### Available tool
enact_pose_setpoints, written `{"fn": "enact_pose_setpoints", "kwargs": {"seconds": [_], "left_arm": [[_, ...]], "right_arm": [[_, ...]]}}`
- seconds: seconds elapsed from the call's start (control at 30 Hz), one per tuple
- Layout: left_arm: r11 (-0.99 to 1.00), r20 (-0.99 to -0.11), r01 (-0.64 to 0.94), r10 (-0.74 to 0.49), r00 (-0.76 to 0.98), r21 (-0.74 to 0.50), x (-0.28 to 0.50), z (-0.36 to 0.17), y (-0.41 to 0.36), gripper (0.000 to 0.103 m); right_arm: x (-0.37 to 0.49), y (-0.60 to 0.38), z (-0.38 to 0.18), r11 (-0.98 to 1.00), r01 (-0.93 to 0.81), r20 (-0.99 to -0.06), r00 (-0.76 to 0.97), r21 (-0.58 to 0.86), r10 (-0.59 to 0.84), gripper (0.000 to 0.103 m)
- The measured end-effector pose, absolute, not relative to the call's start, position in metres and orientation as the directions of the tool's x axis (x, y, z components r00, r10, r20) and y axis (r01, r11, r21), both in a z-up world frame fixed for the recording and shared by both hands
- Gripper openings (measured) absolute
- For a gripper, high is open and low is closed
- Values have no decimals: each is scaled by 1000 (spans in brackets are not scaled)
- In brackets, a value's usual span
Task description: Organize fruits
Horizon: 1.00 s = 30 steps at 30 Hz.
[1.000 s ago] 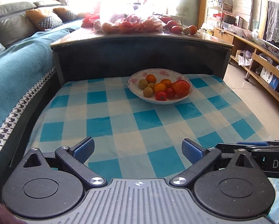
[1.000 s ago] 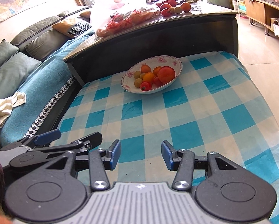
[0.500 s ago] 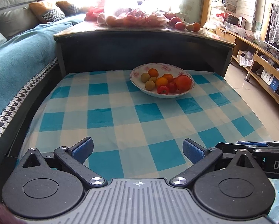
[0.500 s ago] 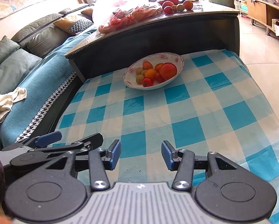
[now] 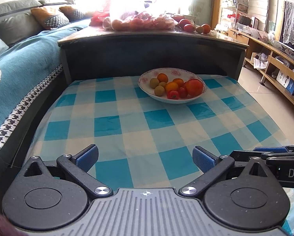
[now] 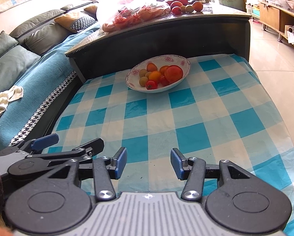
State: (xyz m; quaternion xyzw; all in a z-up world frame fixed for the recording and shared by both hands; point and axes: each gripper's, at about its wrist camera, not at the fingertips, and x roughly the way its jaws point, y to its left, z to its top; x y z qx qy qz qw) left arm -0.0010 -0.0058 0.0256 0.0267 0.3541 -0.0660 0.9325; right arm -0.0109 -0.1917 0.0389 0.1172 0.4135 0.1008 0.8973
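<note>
Left wrist view: over the last second both tongs drifted a little up and back. More of the raised tabletop now shows, and the bowl sits slightly farther ahead. Neither gap changed and no fruit moved, so this looks like repositioning rather than a pick or a drop.

The one blue-and-white checked cloth [image 5: 127, 141] spreads out under and ahead of both tongs. Beyond it stands one dark raised table [image 5: 147, 47], well ahead. On its top lies one clear plastic bag [image 5: 143, 17] of reddish produce, too glared to count. To the right of the bag lie loose fruits [image 5: 189, 27], at least four.

One flowered bowl [image 5: 172, 100] rests on the cloth straight ahead of the left gripper [image 5: 145, 156] and slightly left of the right gripper's [image 6: 148, 162] line. It is well out of reach of either. It holds nine pieces by my count:
- one large red tomato [image 5: 194, 87]
- three oranges [image 5: 162, 77]
- three small yellow-green fruits [image 5: 154, 82]
- two cherry tomatoes [image 5: 173, 94]

The left tongs are spread wide and empty. The right ones are parted more narrowly and are also empty.

The scene fits either a bowl already filled or a sort with the tabletop fruit still outstanding.
</note>
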Motion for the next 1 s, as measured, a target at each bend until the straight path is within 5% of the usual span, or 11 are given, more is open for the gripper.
{"fn": "enact_pose_setpoints", "kwargs": {"seconds": [1.0], "left_arm": [[986, -636, 133, -38, 771, 102, -5, 20, -13, 103]], "right_arm": [[-14, -183, 42, 988, -77, -738, 657, 136, 153, 65]]}}
